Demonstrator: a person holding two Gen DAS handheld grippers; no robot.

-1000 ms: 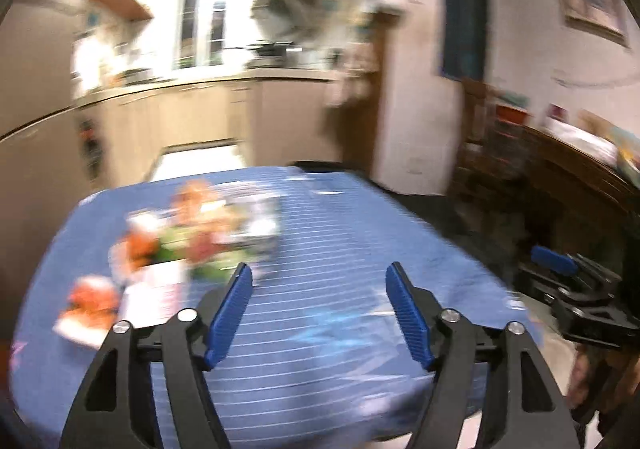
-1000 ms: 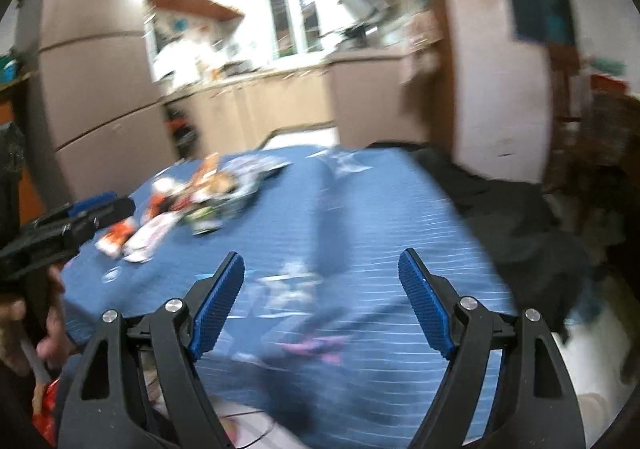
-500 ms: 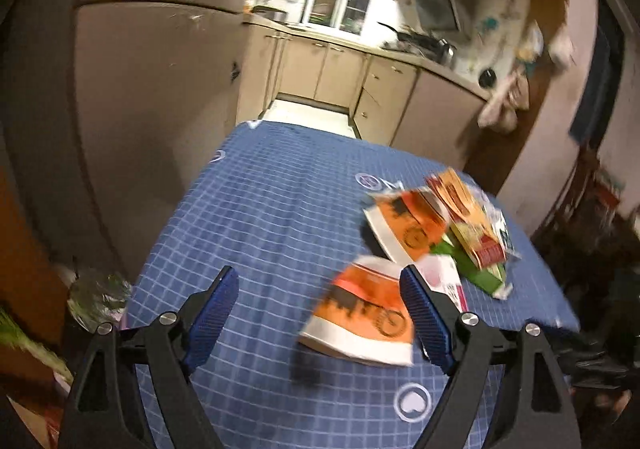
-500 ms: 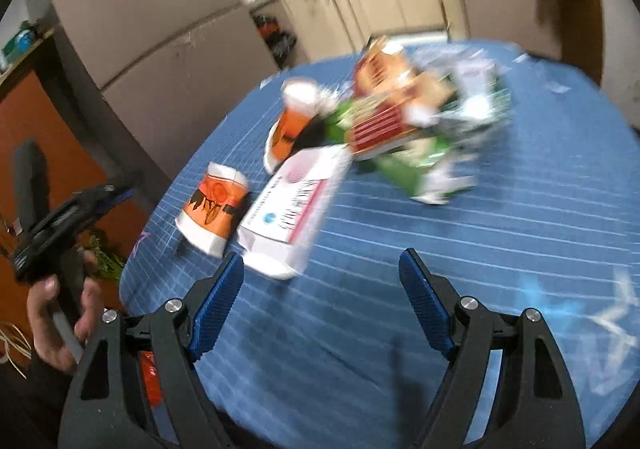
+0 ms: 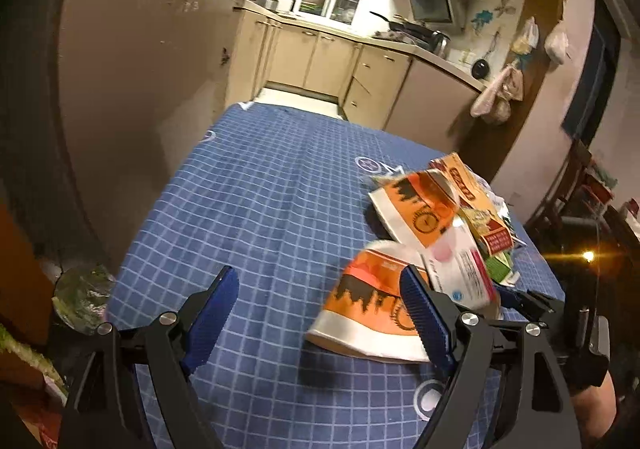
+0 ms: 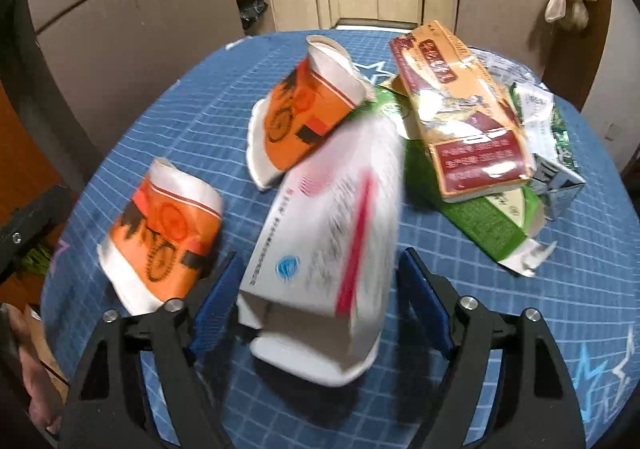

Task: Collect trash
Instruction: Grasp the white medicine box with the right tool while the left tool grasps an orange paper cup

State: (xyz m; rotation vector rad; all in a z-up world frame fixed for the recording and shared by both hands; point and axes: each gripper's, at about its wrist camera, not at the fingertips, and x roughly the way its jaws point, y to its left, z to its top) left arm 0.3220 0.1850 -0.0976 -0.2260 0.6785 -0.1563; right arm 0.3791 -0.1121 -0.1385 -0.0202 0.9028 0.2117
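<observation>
Trash lies on a blue checked tablecloth. A white carton lies between the open jaws of my right gripper; contact cannot be told. Left of it lies a crushed orange paper cup, behind it a second orange cup, a red-orange packet and a green box. My left gripper is open over the table edge, its right finger beside the near orange cup. The white carton and the pile lie to its right.
A fridge stands left of the table. Kitchen cabinets run along the back. A bag with greens lies on the floor at the left. The right gripper's body shows in the left wrist view.
Both grippers swung from the far side of the table and closed in on the trash. The right gripper has moved up around the white carton; the left has neared the orange cup.
</observation>
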